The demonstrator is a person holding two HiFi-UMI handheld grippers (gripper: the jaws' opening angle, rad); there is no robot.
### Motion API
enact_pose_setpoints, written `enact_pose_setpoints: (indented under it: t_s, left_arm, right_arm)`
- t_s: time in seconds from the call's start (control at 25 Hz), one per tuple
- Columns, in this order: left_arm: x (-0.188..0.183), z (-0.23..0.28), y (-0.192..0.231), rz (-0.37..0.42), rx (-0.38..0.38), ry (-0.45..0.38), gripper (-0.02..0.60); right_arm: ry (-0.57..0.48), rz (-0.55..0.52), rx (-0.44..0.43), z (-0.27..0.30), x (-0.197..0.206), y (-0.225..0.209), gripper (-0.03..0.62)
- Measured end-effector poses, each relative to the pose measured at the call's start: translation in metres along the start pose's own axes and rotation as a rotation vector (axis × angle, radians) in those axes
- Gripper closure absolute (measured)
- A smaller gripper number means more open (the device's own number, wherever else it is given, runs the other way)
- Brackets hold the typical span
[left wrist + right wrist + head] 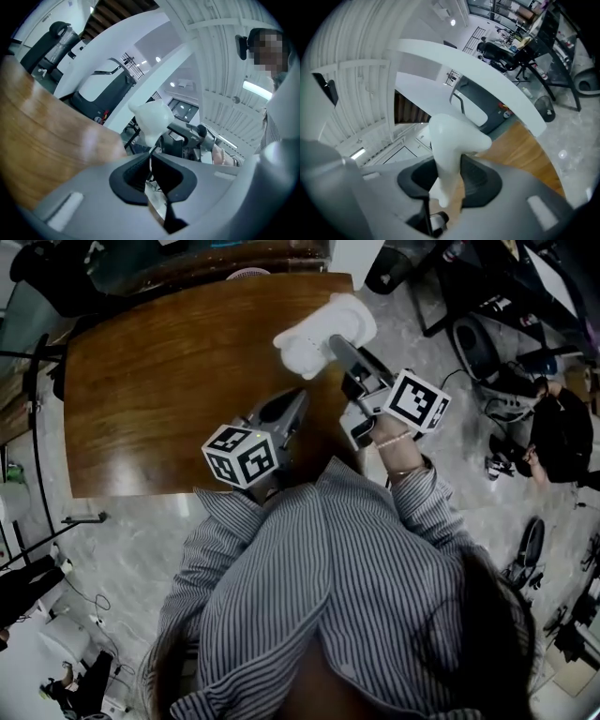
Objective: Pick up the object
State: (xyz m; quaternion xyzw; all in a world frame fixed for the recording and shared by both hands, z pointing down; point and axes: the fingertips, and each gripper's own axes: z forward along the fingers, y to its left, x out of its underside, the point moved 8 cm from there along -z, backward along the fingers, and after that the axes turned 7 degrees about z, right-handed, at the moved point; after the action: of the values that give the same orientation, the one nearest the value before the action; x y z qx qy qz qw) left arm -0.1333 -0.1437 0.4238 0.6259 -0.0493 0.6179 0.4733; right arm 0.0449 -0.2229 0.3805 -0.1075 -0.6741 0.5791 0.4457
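Observation:
A white moulded object (323, 334) with rounded lobes hangs over the right end of the brown wooden table (169, 381). My right gripper (336, 345) is shut on its lower part, and the dark pads (480, 178) press on its stem (452, 140) from both sides. My left gripper (300, 399) points toward the object from the table's front edge. Its jaws (151, 164) are shut with nothing between them. From the left gripper view the white object (152, 119) shows just beyond its tips, held up off the wood.
The table's right edge drops to a grey marble floor (441, 474). Office chairs (487, 343), cables and a seated person in dark clothes (562, 432) crowd the right side. A dark chair (56, 277) stands at the far left corner.

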Motion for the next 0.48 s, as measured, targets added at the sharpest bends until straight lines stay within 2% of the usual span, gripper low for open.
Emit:
enact_pose_setpoints:
  t_s: [0.16,0.32,0.48]
  left_arm:
    - [-0.019,-0.008,0.003,-0.015,-0.005,-0.090,0.564]
    - [-0.029,-0.014,0.004,-0.011,-0.026,-0.128,0.565]
    - [-0.030,-0.016,0.006,-0.023,-0.034,-0.135,0.564]
  right_arm:
    - [-0.013,-0.079,-0.072,-0.006,-0.005,0.037,0.457]
    - [0.004,-0.184,-0.052,-0.019,0.000,0.055,0.457]
    - [0.013,-0.227,-0.064,-0.028,0.008,0.062,0.457]
